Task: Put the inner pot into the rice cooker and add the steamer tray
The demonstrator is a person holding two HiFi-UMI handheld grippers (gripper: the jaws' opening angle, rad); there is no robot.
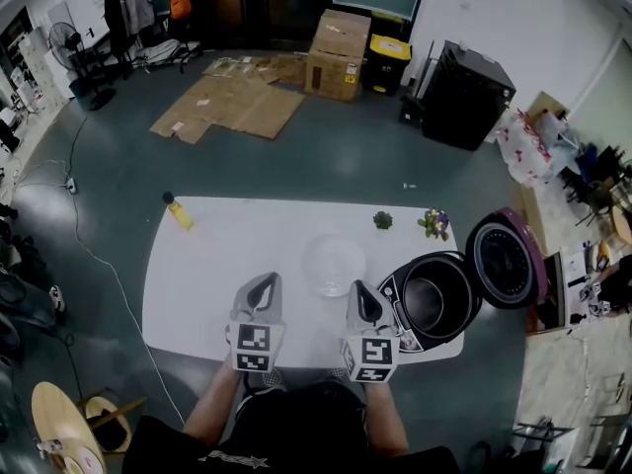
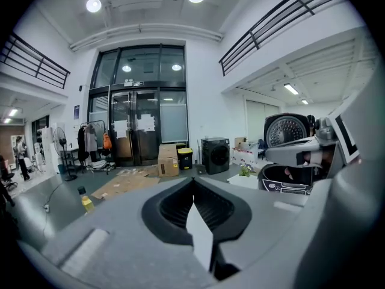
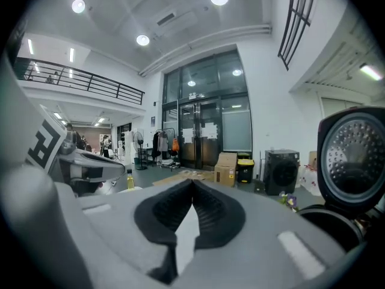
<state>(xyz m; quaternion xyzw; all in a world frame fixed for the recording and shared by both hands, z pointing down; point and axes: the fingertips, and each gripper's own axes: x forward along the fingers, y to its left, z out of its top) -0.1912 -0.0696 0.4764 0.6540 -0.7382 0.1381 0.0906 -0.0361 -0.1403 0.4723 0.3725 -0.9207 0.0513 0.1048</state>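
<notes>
Both the left gripper (image 1: 267,280) and the right gripper (image 1: 358,288) are clenched on nothing. The clear steamer tray (image 1: 334,263) lies just left of the open rice cooker (image 1: 432,304), slightly ahead of the right gripper, which is nearer.

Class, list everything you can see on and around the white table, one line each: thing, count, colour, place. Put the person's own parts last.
table: one, white, centre of floor
rice cooker: one, black, lid open, table's right end
steamer tray: one, translucent, mid-table, beyond the tongs
bottle: one, yellow, table's far left corner
small plants: two, green and purple-flowered, table's far edge
cardboard boxes: brown, floor beyond
flattened cardboard: brown, floor beyond
left tongs: grey, shut, empty, near edge
right tongs: grey, shut, empty, beside cooker
</notes>
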